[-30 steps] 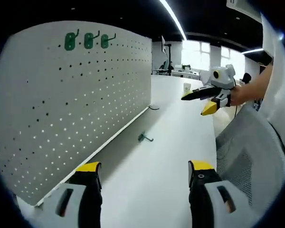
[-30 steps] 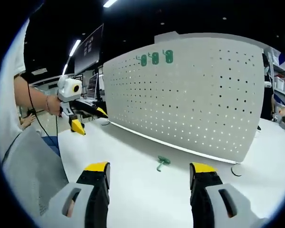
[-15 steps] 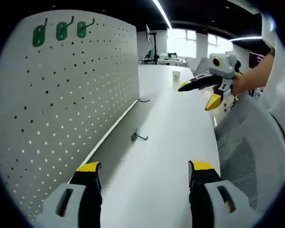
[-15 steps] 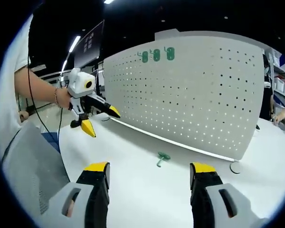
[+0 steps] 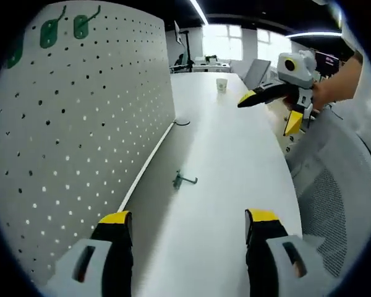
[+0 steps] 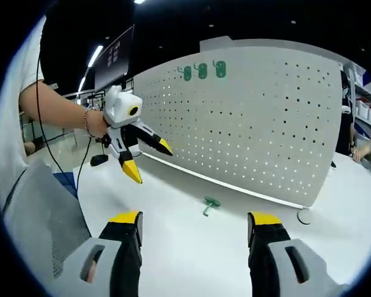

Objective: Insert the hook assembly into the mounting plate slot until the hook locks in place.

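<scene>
The white pegboard (image 6: 253,117) stands upright on the white table (image 5: 235,185) and serves as the reference. A loose green hook (image 6: 209,203) lies flat on the table just in front of the pegboard's base, touching neither gripper. Three green hooks (image 6: 201,70) hang in a row near the pegboard's top edge. The left gripper (image 6: 147,162) hovers above the table in front of the pegboard, jaws parted and empty. The right gripper (image 5: 271,108) is held over the table well out from the pegboard, jaws spread, apparently empty. A small cup (image 5: 221,85) stands farther along the table.
</scene>
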`<action>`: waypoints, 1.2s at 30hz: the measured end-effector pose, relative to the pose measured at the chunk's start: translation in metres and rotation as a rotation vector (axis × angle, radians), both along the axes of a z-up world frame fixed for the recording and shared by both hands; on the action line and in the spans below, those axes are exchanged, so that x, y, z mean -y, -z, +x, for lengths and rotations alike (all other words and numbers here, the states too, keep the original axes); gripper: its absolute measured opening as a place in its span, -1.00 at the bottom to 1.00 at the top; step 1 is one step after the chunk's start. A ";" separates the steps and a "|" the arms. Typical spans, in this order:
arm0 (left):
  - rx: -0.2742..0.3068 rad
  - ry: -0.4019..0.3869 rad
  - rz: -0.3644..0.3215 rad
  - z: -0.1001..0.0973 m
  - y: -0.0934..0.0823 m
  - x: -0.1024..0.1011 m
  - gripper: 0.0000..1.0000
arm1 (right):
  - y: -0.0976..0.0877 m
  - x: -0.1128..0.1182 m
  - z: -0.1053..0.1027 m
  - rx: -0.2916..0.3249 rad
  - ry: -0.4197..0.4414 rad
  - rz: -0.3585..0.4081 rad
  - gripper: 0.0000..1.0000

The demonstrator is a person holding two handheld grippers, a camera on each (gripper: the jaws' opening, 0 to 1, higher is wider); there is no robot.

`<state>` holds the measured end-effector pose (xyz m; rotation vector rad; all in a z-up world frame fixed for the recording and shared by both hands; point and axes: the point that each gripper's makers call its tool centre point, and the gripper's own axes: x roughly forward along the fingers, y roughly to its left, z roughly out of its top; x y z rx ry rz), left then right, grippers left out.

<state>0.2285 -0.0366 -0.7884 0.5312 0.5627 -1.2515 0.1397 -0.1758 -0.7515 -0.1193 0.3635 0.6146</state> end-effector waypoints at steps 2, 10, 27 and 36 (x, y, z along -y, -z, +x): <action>-0.002 0.015 0.008 0.002 0.002 0.005 0.53 | 0.000 0.001 0.000 0.000 0.001 -0.002 0.34; -0.017 0.051 0.049 0.009 0.012 0.019 0.53 | 0.001 0.003 0.000 -0.012 0.004 -0.010 0.34; -0.029 0.148 0.112 0.024 0.028 0.052 0.53 | 0.003 0.011 0.000 -0.023 0.022 -0.018 0.34; -0.035 0.202 0.172 0.028 0.046 0.062 0.53 | 0.004 0.014 0.000 -0.024 0.031 -0.017 0.34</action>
